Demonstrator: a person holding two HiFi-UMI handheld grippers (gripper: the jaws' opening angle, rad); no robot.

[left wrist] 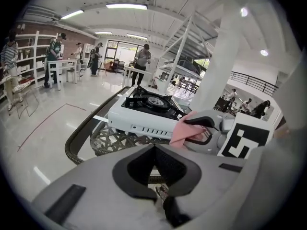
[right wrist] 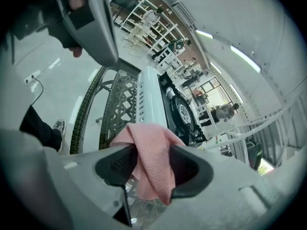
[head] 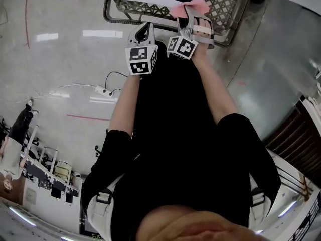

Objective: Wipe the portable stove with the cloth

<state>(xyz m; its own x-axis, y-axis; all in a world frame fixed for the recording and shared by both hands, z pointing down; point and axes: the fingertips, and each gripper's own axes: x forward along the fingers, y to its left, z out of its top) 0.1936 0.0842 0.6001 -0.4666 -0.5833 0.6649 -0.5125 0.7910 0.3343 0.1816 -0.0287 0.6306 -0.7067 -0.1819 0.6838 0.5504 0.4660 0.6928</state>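
A person in a black top [head: 190,149] looks steeply down at two grey hand-held grippers near the top centre of the head view. The right gripper [right wrist: 152,150], at upper centre-right there, is clamped on a soft pink woven cloth [right wrist: 154,169], which bunches between its dark jaws and droops below them. The left gripper [left wrist: 154,150], just beside it, has its jaws closed together with nothing between them. The white portable gas stove [left wrist: 141,121], with a black burner top, sits on a dark woven-wicker table [left wrist: 108,140] at the top edge of the head view, just beyond both grippers. The cloth is near the stove's front side, but whether it touches cannot be told. The cloth looks light and limp, likely to fold or slip unless pinched deep in the bunch, as here. The stove looks rigid but light enough to slide under wiping, so bracing its white side may help. The head view cuts off the stove's far half, and its controls are hard to make out.
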